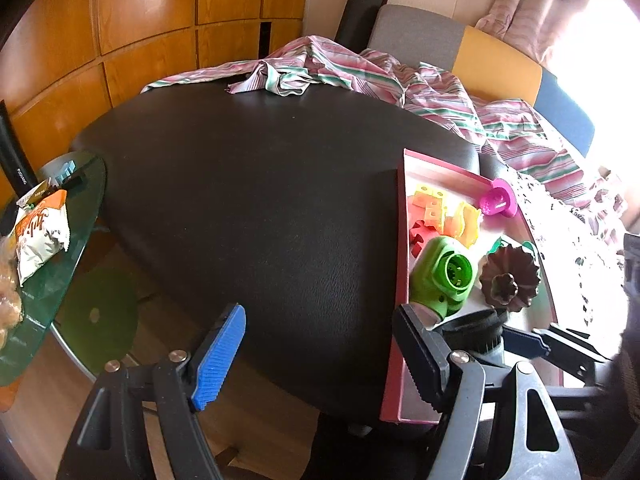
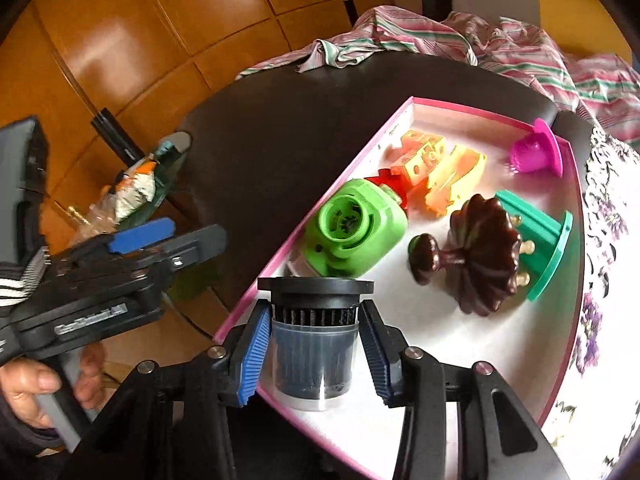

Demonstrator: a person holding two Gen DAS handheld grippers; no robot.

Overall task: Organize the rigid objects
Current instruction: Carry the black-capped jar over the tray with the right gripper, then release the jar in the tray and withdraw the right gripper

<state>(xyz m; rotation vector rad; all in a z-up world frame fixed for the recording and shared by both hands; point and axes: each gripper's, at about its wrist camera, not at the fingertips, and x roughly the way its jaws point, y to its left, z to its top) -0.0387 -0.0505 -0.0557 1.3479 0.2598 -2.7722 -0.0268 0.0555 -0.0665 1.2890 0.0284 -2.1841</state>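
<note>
A pink-rimmed white tray [image 2: 568, 320] lies on the black table [image 1: 260, 200]. In it are a green round-mouthed gadget [image 2: 356, 228], a dark brown fluted piece [image 2: 480, 256], a teal piece [image 2: 552, 248], a magenta cup [image 2: 536, 152] and several orange and yellow blocks [image 2: 436, 168]. My right gripper [image 2: 316, 352] brackets a black-capped clear cylinder [image 2: 314, 340] standing at the tray's near corner; its pads stand slightly off the sides. My left gripper [image 1: 316, 356] is open and empty over the table's near edge, left of the tray [image 1: 402, 280].
A striped cloth [image 1: 360, 76] lies over the table's far side and a chair. A glass side table [image 1: 60, 264] with snack packets [image 1: 40, 236] stands to the left. A floral cloth [image 2: 608, 240] lies right of the tray. Wooden panels form the back wall.
</note>
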